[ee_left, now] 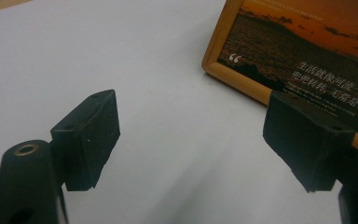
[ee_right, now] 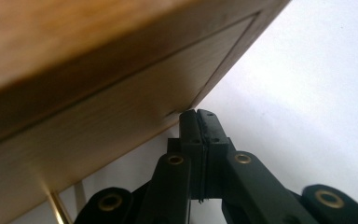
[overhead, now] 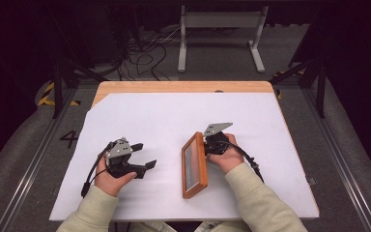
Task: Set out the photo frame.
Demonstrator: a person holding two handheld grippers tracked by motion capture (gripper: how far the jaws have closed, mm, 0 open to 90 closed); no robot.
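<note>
A wooden picture frame (overhead: 194, 166) stands tilted on its long edge on the white table cover (overhead: 174, 116), right of centre. In the left gripper view its front (ee_left: 303, 51) shows an orange sunset photo with white text. My left gripper (overhead: 145, 155) rests to the frame's left, open and holding nothing, its jaws (ee_left: 191, 140) wide apart over bare cover. My right gripper (overhead: 207, 145) is behind the frame's far end. Its jaws (ee_right: 199, 114) are pressed together, tips against the frame's wooden back panel (ee_right: 98, 93). Nothing shows between them.
The cover lies on a wooden table whose far edge (overhead: 183, 87) is bare. Beyond it, on the floor, are a white stand (overhead: 220, 21) and loose cables (overhead: 145, 53). A thin brass rod (ee_right: 60, 210) shows under the frame's back.
</note>
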